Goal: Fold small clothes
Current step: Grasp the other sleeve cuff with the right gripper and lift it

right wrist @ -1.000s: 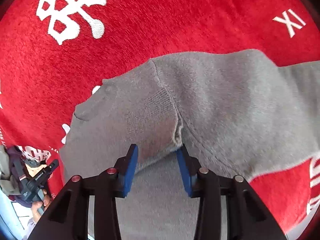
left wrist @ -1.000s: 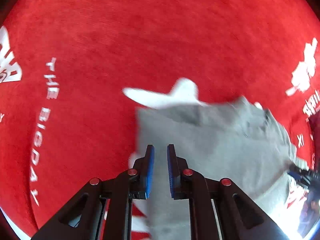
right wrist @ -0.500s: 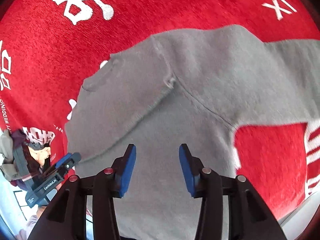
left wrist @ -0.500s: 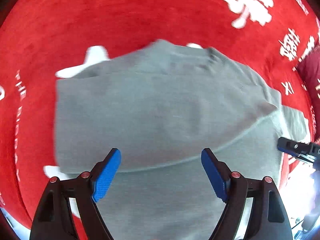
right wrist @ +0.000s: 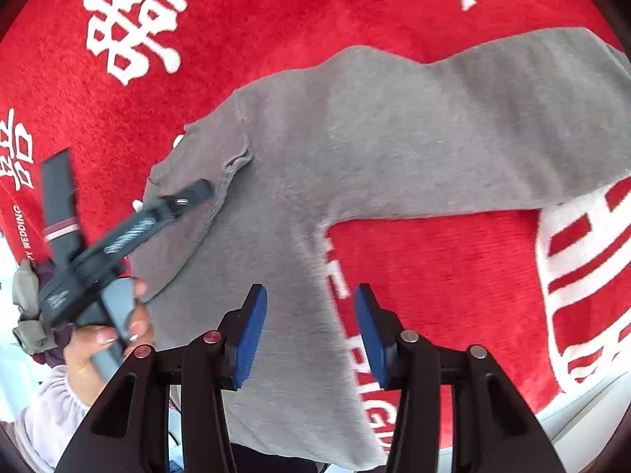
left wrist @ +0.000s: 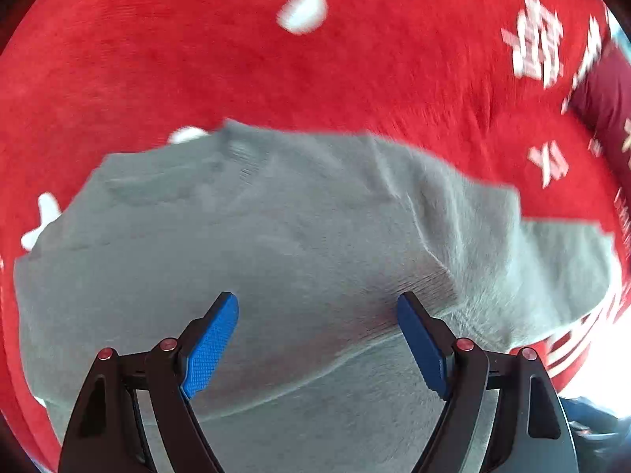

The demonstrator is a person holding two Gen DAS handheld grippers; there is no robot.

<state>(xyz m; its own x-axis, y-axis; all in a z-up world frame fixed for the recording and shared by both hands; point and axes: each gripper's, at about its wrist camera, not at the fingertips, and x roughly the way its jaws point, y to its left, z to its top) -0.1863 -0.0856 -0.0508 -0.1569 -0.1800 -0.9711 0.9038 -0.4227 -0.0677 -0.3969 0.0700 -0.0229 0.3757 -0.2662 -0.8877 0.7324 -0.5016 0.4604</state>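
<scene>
Nearest in my left wrist view, the left gripper (left wrist: 317,339) stands spread wide above the grey sweater (left wrist: 276,260), blue pads (left wrist: 211,345) apart, nothing between them; its jaws have just been opening. The sweater lies flat on the red cloth (left wrist: 197,63), one sleeve folded across the body.

In my right wrist view, the right gripper (right wrist: 309,331) is partly open and has just been opening; its pads grip nothing, and the sweater's edge lies beneath them. Left of it, a hand (right wrist: 98,339) holds the other gripper over the sweater. Farther out, the other sleeve (right wrist: 512,118) extends right across white printed characters (right wrist: 138,19).
</scene>
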